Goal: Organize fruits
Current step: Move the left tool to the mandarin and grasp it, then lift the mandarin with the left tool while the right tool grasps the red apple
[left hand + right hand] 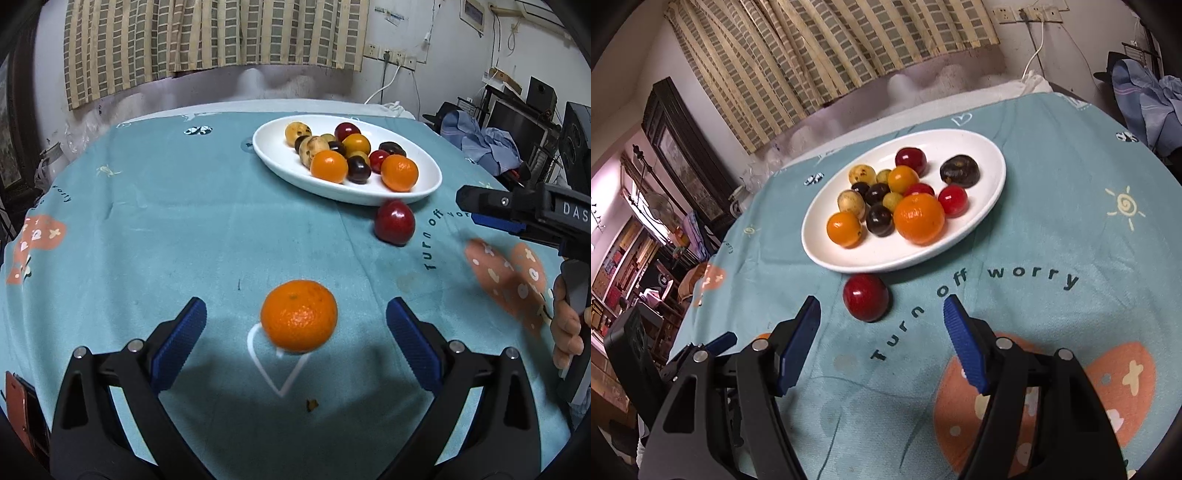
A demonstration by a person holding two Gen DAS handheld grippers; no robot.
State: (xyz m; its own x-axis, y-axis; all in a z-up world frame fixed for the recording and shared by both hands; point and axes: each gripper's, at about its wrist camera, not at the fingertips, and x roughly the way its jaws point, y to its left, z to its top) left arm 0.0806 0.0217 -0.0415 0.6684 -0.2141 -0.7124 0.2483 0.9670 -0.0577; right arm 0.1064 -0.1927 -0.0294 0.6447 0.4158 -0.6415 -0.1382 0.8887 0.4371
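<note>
A white oval plate (424,192) holds several oranges, dark plums, red and yellow fruits; it also shows in the right wrist view (993,155). A loose orange (299,315) lies on the teal tablecloth between the open fingers of my left gripper (295,336), not touched. A loose red plum (394,222) lies just in front of the plate; in the right wrist view the red plum (866,297) sits just ahead of my open, empty right gripper (882,336). The right gripper also shows at the right edge of the left wrist view (491,210).
The round table has a teal cloth (166,221) with printed text and pink patches. A phone (18,406) lies at the near left edge. Curtains, a wall and cluttered furniture surround the table. A small brown crumb (312,404) lies near the left gripper.
</note>
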